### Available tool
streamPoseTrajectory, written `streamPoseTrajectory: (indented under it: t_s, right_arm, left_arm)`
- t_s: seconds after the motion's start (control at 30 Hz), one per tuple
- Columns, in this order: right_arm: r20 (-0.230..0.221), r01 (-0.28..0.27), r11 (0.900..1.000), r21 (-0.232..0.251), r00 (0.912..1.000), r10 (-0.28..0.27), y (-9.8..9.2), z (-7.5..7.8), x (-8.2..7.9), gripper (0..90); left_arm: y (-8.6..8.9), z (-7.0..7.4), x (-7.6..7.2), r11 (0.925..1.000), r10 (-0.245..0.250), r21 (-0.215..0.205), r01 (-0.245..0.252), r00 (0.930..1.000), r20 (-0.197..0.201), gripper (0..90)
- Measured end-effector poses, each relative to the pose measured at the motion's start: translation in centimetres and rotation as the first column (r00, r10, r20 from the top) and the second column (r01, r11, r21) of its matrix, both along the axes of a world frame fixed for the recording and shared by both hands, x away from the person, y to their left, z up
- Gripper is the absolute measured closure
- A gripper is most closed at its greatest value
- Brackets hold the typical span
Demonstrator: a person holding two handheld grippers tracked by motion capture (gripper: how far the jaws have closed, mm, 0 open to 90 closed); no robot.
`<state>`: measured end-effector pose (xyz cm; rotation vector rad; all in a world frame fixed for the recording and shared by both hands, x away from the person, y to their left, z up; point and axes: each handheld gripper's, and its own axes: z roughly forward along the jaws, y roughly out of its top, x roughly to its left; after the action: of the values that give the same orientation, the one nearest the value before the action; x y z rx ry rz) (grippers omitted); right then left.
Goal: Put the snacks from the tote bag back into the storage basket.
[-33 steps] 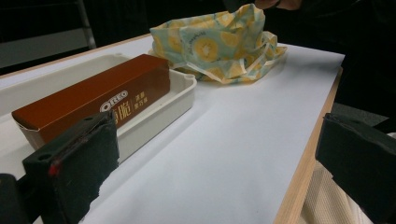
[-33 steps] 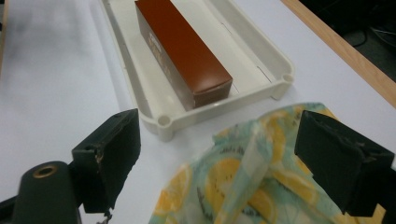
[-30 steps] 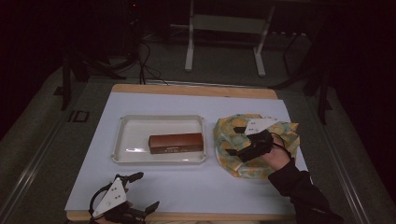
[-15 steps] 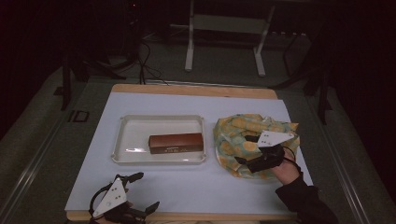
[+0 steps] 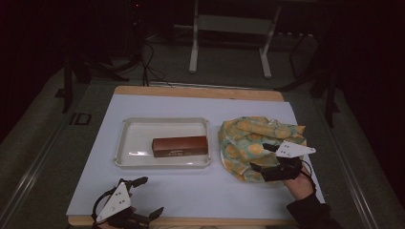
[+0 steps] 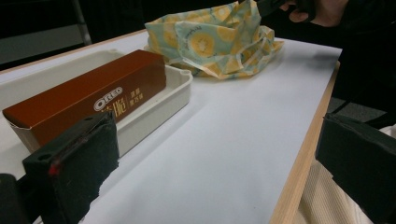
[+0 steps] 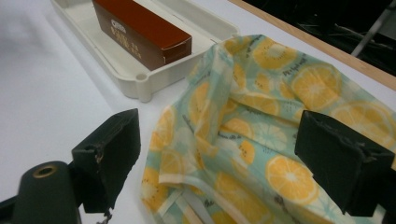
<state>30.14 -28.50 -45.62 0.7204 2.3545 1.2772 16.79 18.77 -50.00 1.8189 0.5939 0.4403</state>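
Observation:
A crumpled cloth printed with orange slices (image 5: pixel 253 138) (image 7: pixel 261 140) (image 6: pixel 215 39) lies on the right half of the white table top. My right gripper (image 5: pixel 261 158) (image 7: pixel 219 163) hovers open over the cloth's near right edge, jaws wide apart with nothing between them. A brown Oreo box (image 5: pixel 180 146) (image 6: pixel 88 100) (image 7: pixel 140 30) lies flat in a shallow cream tray (image 5: pixel 126 143) (image 6: pixel 180 86) (image 7: pixel 140 84) at the table's middle. My left gripper (image 5: pixel 145 198) (image 6: pixel 215 154) rests open at the front left edge, pointing toward the tray.
The white sheet covers a wooden table (image 5: pixel 200 91) whose front edge (image 6: pixel 299 158) runs just under the left gripper. A metal stand (image 5: pixel 229 24) and cables (image 5: pixel 148 57) sit on the dark floor behind the table.
My right gripper has drawn back from the middle of the cloth toward the near right edge. The cloth's shape shifted slightly. The left gripper has stayed still.

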Motion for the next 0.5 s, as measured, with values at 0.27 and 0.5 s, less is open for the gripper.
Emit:
streamPoseTrajectory:
  t_s: [0.27, 0.5]
  right_arm:
    - [0.001, 0.059, 0.998, 0.013, 0.9982, -0.059, -1.2, -1.0, -0.9, 13.5]
    - [0.034, 0.127, 0.992, 0.020, 0.9912, -0.128, -2.0, -1.8, -1.8, 13.2]
  left_arm:
    - [-0.1, -0.1, 0.0, 0.9999, -0.004, 0.011, 0.004, 1.0000, -0.008, 0.0]
    - [-0.1, -0.1, 0.0, 0.9999, -0.014, 0.010, 0.014, 0.9998, -0.013, 0.0]
